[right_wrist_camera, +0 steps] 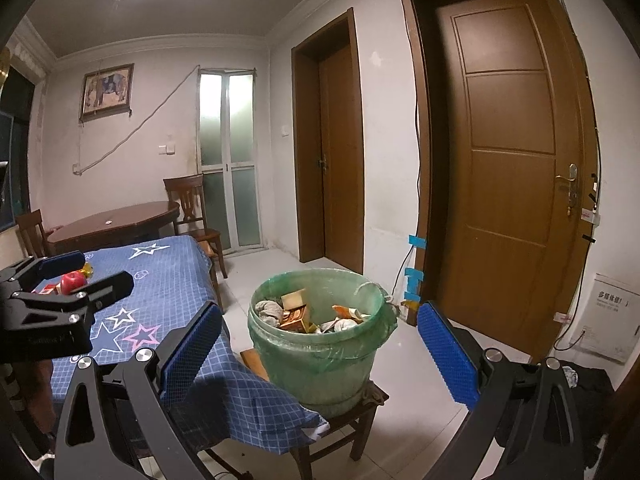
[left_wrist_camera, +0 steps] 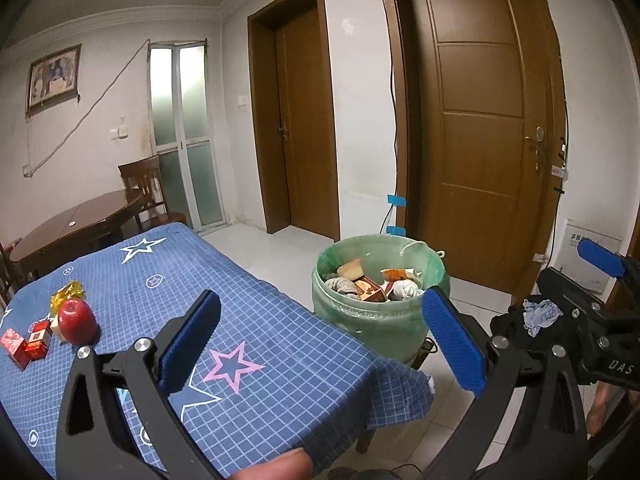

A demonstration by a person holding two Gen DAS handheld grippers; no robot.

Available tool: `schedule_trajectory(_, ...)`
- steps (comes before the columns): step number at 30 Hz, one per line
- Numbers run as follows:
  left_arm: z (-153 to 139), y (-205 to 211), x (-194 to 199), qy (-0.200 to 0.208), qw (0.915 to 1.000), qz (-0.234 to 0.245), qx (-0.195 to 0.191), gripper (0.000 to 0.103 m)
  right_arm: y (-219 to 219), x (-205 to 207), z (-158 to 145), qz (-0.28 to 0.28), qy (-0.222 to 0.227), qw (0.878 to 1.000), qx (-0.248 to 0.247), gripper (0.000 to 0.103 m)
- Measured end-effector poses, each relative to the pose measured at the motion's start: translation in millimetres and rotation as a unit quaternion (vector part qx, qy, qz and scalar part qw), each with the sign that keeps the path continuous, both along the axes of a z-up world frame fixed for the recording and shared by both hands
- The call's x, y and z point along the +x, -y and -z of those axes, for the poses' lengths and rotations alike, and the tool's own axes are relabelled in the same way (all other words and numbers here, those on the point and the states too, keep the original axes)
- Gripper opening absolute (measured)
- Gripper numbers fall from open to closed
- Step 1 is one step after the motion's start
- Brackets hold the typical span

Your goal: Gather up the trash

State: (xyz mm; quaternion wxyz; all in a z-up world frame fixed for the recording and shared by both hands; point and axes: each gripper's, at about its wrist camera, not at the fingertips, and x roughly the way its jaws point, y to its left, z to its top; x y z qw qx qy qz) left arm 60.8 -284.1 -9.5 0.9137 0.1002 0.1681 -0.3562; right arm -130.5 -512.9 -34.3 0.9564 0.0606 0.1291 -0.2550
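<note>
1. Trash (left_wrist_camera: 34,344), red packets beside an apple (left_wrist_camera: 78,320), lies on the blue-clothed surface (left_wrist_camera: 256,320); the left claw (left_wrist_camera: 320,340) gapes wide, empty.
2. The lined bin (right_wrist_camera: 320,344) stands on a stool beside the surface; the right claw (right_wrist_camera: 320,356) spreads wide, empty.

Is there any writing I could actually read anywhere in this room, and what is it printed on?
"DAS": white letters on the black body of the right gripper, cut off by the picture's edge.
White box by the door: dark printed characters, too blurred to read.
Red packets on the table: gold markings, too small to read.
Cartons in the trash bucket: print unreadable.
</note>
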Motion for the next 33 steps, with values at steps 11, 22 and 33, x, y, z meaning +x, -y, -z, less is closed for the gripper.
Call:
schedule_trajectory(11,2,2,1,0.001,1.0000,-0.003,-0.001,0.097,1,7,3,-0.001,-0.001,1.000,0.002,0.098)
schedule_trajectory(22,1,0,6,0.002,1.0000,-0.007,-0.003,0.097,1,9,6,-0.003,0.002,1.000,0.003,0.098)
schedule_trajectory(33,4,-2,10,-0.001,0.9999,-0.010,0.000,0.097,2,14,12,-0.004,0.000,1.000,0.004,0.098)
